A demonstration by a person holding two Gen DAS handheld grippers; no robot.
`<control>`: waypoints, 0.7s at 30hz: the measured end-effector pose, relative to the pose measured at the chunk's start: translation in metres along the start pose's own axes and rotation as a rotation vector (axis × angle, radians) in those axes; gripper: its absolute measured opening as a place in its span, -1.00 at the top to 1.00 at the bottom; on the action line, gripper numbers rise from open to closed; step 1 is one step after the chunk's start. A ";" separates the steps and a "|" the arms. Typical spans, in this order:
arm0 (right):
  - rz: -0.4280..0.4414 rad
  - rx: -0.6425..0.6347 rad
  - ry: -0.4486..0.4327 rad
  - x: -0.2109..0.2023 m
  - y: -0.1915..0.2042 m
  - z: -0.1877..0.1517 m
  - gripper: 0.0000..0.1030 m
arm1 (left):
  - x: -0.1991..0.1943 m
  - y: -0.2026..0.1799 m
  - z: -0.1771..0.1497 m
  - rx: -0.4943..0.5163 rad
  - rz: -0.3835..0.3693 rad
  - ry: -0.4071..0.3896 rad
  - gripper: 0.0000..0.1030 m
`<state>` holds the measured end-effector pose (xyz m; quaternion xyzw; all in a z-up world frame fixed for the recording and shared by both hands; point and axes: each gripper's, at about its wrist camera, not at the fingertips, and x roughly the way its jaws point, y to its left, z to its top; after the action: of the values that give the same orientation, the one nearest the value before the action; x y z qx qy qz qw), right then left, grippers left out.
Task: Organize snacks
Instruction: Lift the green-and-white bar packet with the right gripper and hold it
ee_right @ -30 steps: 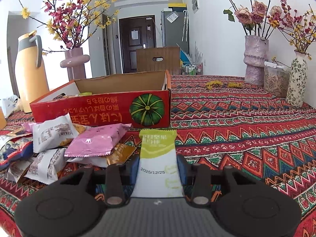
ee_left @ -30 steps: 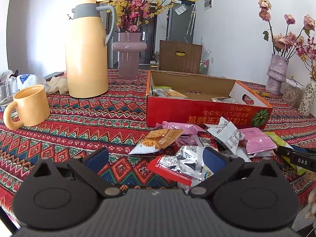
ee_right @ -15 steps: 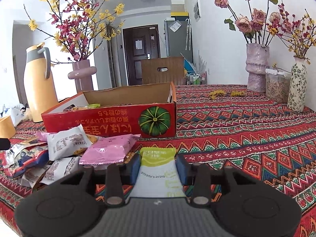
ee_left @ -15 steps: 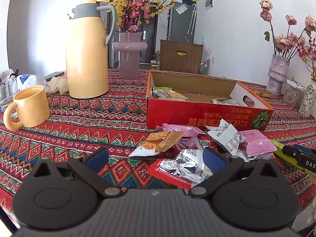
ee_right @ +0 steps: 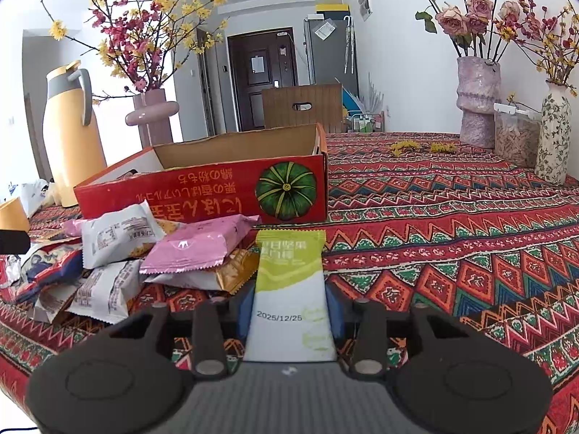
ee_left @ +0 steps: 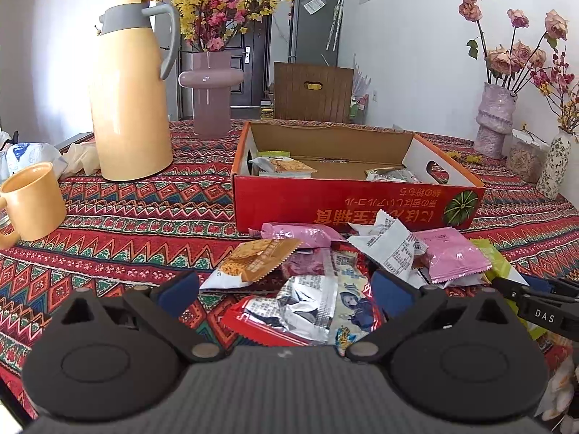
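Right gripper [ee_right: 290,303] clamped on green snack packet [ee_right: 291,289], now lifted off the tablecloth [ee_right: 452,224], nearer the red box [ee_right: 217,188]. Left gripper [ee_left: 286,289] wide open, empty, above the pile [ee_left: 343,264].

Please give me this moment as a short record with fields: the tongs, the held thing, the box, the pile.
right tongs: shut on green-and-white snack packet, lifted off the cloth
left tongs: open, hovering over red-and-silver foil packet
box: red cardboard box, open, a few packets inside
pile: loose packets on patterned tablecloth, before the box
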<state>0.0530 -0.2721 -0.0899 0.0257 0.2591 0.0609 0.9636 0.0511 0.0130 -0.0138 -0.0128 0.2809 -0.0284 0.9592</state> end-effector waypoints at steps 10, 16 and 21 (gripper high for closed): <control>-0.009 -0.060 0.065 0.020 0.000 0.017 0.19 | 0.005 -0.014 0.004 0.036 -0.007 0.030 -1.00; 0.005 -0.068 0.055 0.019 -0.002 0.015 0.25 | 0.017 -0.024 0.012 0.079 -0.030 0.086 -1.00; 0.015 -0.054 0.039 0.013 -0.006 0.011 0.26 | 0.038 -0.030 0.019 0.101 -0.013 0.168 -0.99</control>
<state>0.0706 -0.2765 -0.0871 0.0002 0.2760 0.0756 0.9582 0.0914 -0.0190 -0.0172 0.0363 0.3587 -0.0499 0.9314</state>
